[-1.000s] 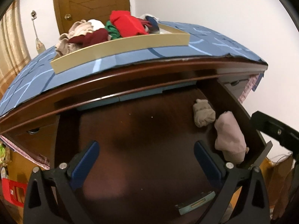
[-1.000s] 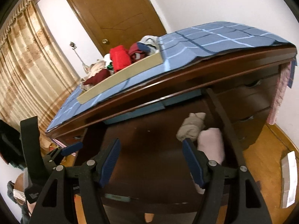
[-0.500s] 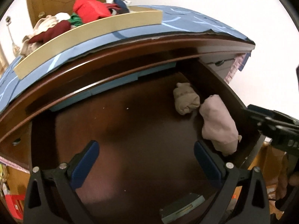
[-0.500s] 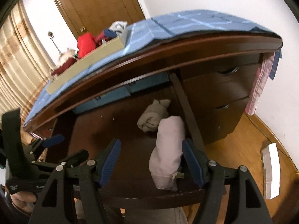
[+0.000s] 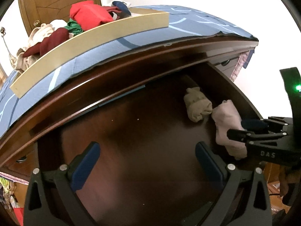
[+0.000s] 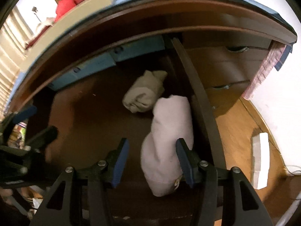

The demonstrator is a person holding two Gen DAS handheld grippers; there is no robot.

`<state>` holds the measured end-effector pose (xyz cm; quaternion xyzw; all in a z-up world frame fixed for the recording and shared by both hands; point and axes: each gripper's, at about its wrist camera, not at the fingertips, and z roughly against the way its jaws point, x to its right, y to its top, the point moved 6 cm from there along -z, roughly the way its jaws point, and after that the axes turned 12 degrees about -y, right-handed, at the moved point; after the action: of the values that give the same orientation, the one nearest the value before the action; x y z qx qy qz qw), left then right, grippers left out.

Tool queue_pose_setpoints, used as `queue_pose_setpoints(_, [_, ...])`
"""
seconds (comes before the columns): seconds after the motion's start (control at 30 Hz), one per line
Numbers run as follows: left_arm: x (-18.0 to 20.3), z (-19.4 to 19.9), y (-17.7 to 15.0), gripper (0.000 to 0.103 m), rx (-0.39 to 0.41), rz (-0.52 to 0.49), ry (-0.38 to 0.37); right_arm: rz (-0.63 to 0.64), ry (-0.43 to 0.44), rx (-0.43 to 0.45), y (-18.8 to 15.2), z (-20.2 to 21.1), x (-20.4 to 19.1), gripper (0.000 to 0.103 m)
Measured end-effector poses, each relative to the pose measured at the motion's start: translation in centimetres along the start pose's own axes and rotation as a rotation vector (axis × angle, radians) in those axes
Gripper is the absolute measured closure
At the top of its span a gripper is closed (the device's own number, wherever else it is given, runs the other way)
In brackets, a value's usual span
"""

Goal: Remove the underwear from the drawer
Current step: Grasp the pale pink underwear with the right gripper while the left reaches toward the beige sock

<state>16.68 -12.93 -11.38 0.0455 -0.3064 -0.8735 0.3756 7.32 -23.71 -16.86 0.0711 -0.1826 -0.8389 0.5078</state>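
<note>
Right wrist | right tongs [image 6: 152, 160] straddle pink underwear [image 6: 169, 143] | beside drawer wall [image 6: 205, 109]

Right hand-held gripper [image 6: 152, 160] — jaws apart — straddles pink underwear roll [image 6: 169, 137].

Drawer [image 6: 90, 113]: standing open under the tabletop [image 5: 188, 24].
Rolled underwear [image 6: 169, 141]: lying at the drawer's right side, between the right tongs' [image 6: 152, 162] fingers.
Second roll [image 6: 144, 92]: lying just behind it, touching.
Tray [image 5: 90, 41]: sitting on the tabletop, holding clothes [image 5: 86, 17].
</note>
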Motion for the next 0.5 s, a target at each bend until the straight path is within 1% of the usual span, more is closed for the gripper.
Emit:
queue_pose_setpoints(0.13, [-0.5, -0.2, -0.2, 0.001, -0.002, 0.009, -0.004, 0.042, -0.074, -0.030, 0.3, -0.7, -0.3, 0.051])
queue_pose_setpoints(0.23, [-0.7, 0.0, -0.3, 0.001, 0.002, 0.016, -0.010, 0.068, -0.050, -0.078, 0.4, -1.2, -1.1, 0.050])
queue_pose_setpoints(0.27, [-0.9, 0.1, -0.3, 0.001, 0.005, 0.019, -0.010, 0.062, -0.024, -0.078, 0.5, -1.1, -1.2, 0.050])
queue_pose_setpoints(0.3, [-1.1, 0.2, -0.3, 0.001, 0.007, 0.024, -0.009, 0.056, 0.036, -0.070, 0.7, -0.8, -1.5, 0.051])
queue_pose_setpoints(0.37, [-1.5, 0.2, -0.3, 0.001, 0.004, 0.034, -0.005, 0.028, 0.218, -0.082, 0.5, 0.1, -2.3, 0.052])
queue_pose_setpoints(0.4, [-1.7, 0.2, -0.3, 0.001, 0.004, 0.040, -0.002, 0.020, 0.253, -0.078, 0.4, 0.6, -2.5, 0.052])
queue_pose_setpoints(0.43, [-1.8, 0.2, -0.3, 0.001, 0.004, 0.046, -0.001, 0.019, 0.243, -0.058, 0.5, 1.0, -2.4, 0.052])
queue_pose_setpoints(0.5, [-1.9, 0.1, -0.3, 0.001, 0.003, 0.053, -0.008, 0.021, 0.171, -0.006, 0.9, 1.7, -1.6, 0.052])
